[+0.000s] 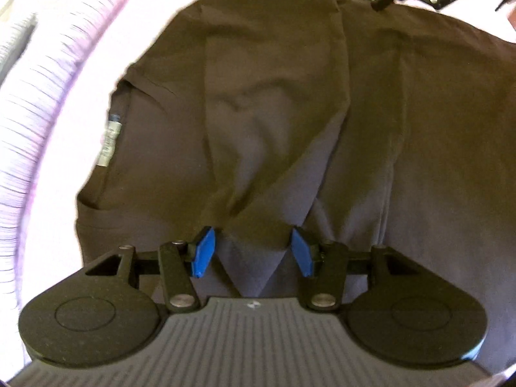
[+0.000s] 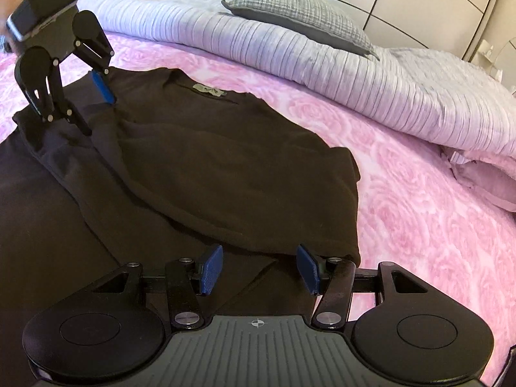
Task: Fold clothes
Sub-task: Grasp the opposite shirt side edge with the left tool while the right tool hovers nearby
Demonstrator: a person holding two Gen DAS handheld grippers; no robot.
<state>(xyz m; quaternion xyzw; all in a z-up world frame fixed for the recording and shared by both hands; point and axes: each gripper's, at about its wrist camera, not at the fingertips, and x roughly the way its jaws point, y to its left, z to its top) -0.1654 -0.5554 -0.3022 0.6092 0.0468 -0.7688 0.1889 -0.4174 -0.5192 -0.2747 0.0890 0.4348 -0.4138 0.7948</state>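
Nearest us in the left wrist view, our left tongs (image 1: 251, 251) stand apart, blue pads (image 1: 203, 251) either side of a raised fold of the dark shirt (image 1: 274, 113), with a gap on each side; we cannot tell whether they touch it. In the right wrist view our right tongs (image 2: 259, 269) are also spread, hanging just over the shirt's near hem, gripping nothing. The shirt lies flat on the pink rose-patterned bedspread (image 2: 419, 193), one side folded inward over its body, its neck label (image 2: 208, 90) towards the far side. Beyond it sit a white striped duvet (image 2: 290, 51), then a grey checked pillow (image 2: 300, 13), then the wardrobe doors (image 2: 419, 0).
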